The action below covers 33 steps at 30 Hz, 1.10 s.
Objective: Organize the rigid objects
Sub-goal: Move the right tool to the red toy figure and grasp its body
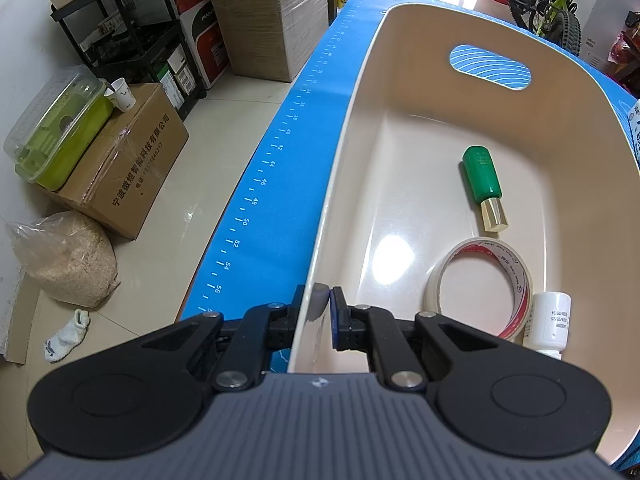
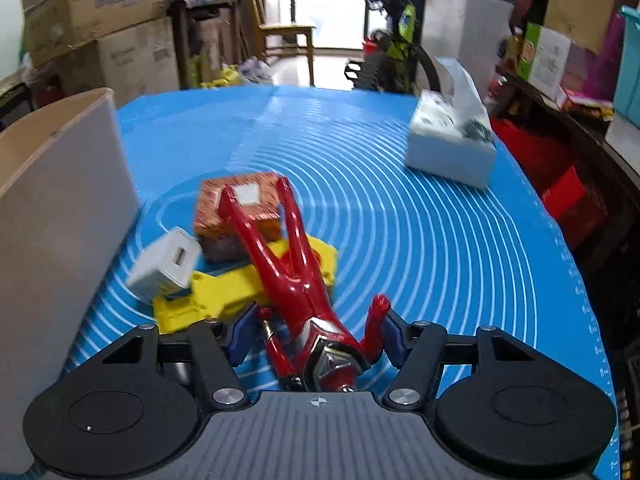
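Between the right gripper point(image 2: 318, 330) pads: red figure point(image 2: 298, 280), on blue mat point(image 2: 420, 220), long axis pointing away | jaws apart, not yet pressing | left gripper point(image 1: 322, 306) clamped on bin point(image 1: 360, 128) wall.

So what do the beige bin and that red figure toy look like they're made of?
The beige bin looks like smooth moulded plastic with a glossy finish: a light reflects off its floor, and it has thin walls and a cut-out handle. The red figure toy looks like hard or vinyl-type plastic, shiny, with bright highlights along its legs; its chest parts look metallic, possibly just paint.
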### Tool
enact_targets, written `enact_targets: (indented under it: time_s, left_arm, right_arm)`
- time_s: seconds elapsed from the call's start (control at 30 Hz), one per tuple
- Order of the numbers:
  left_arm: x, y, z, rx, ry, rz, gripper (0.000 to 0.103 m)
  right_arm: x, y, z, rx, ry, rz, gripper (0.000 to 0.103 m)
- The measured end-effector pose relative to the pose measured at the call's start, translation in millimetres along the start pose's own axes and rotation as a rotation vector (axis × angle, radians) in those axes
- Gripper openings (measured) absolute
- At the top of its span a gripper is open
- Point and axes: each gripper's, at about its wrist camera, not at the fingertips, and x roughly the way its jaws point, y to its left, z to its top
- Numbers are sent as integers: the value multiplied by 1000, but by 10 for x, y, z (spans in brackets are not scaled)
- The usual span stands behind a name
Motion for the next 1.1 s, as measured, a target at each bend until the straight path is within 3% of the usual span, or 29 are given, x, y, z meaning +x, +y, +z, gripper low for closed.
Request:
enact_targets:
  time_s: [0.3, 0.7, 1.1]
  left_arm:
    - [-1, -2, -1, 1, 0, 0, 13]
    - [2, -7, -2, 0, 0, -1, 13]
    - [4, -8, -1, 0, 0, -1, 13]
  right_arm:
    - [-140, -39, 34, 42, -40, -6, 65]
    - [-436, -4, 143, 77, -166, 9, 65]
    - [-926, 455, 354, 33, -321, 112, 65]
